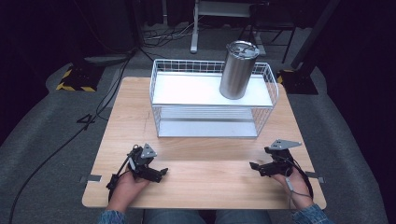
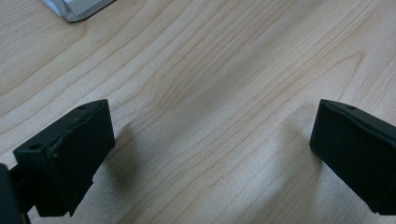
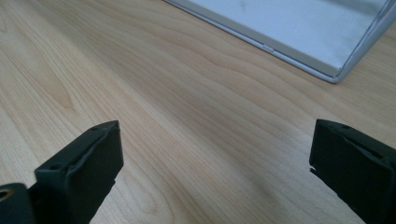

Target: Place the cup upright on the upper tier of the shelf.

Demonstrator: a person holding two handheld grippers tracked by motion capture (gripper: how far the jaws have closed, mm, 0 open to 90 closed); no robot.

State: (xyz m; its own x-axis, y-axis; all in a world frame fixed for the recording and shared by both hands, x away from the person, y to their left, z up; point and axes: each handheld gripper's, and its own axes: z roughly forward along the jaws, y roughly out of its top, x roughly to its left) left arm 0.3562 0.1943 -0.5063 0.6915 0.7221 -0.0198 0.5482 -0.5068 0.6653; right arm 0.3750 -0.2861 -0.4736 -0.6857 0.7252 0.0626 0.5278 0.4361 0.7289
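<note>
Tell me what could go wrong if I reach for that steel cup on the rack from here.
1. The steel tumbler stands tall near the right end of the wire rack's upper shelf; a sideways nudge could tip it.
2. The raised wire rim around that shelf may catch a low approach.
3. Both the left gripper and right gripper rest open near the table's front edge, so the reach is long.

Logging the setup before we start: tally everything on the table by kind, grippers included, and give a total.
Steel tumbler standing on the rack's top shelf: 1
White wire two-tier rack: 1
Handheld grippers, left gripper and right gripper, both open on the wooden table: 2
Total: 4
</note>
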